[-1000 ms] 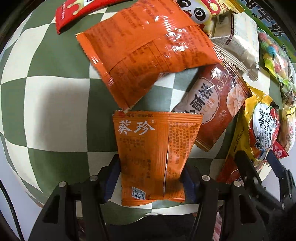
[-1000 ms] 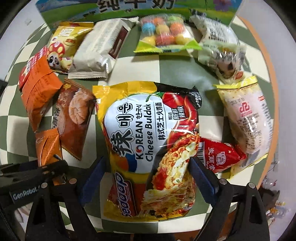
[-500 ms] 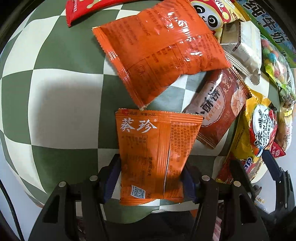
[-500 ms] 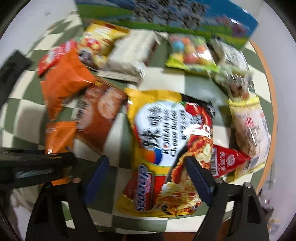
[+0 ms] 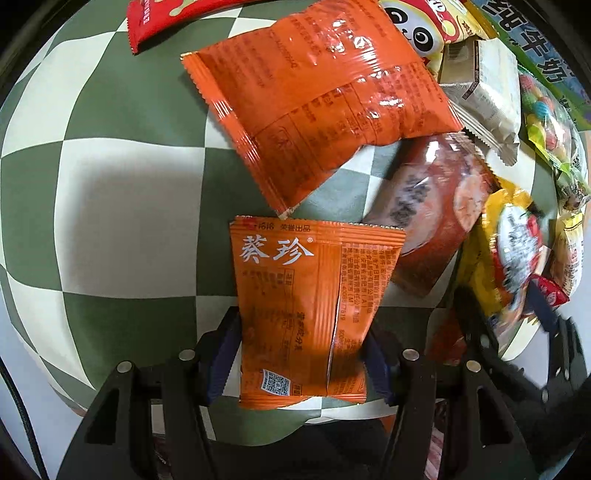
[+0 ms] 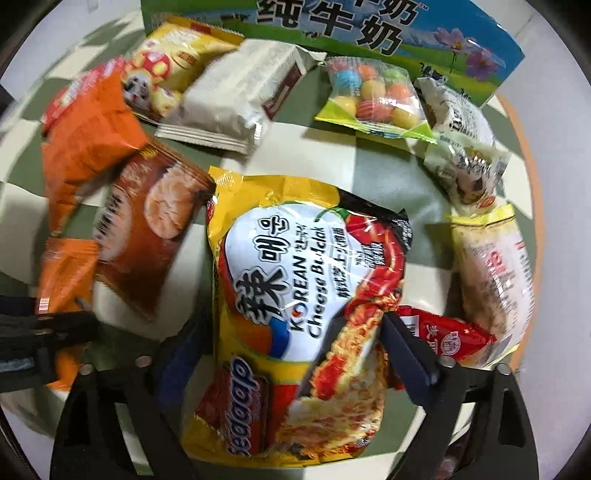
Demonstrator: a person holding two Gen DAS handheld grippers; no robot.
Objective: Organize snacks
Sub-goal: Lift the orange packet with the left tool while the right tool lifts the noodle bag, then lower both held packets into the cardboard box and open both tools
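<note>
A small orange packet [image 5: 303,302] with white characters stands between the blue pads of my left gripper [image 5: 301,325], which is shut on its lower half above the green and white checked cloth [image 5: 92,184]. In the right wrist view the same packet [image 6: 66,273] shows at the far left. A yellow Korean cheese noodle pack [image 6: 303,277] lies tilted on the cloth between the fingers of my right gripper [image 6: 295,321]. Those jaws are opening. The right pad touches the pack's edge and the left pad stands just clear of it.
A big orange bag [image 5: 325,92] and a brown cracker pack [image 6: 147,229] lie left of the noodles. Behind are a white pack [image 6: 236,99], a bag of coloured candy balls [image 6: 373,96] and a milk carton box [image 6: 351,26]. A red sachet [image 6: 454,336] and a pale pack [image 6: 495,269] lie right.
My right gripper has come lower and shifted over the noodle pack, which now sits tilted between its fingers. My left gripper keeps its hold on the small orange packet.
</note>
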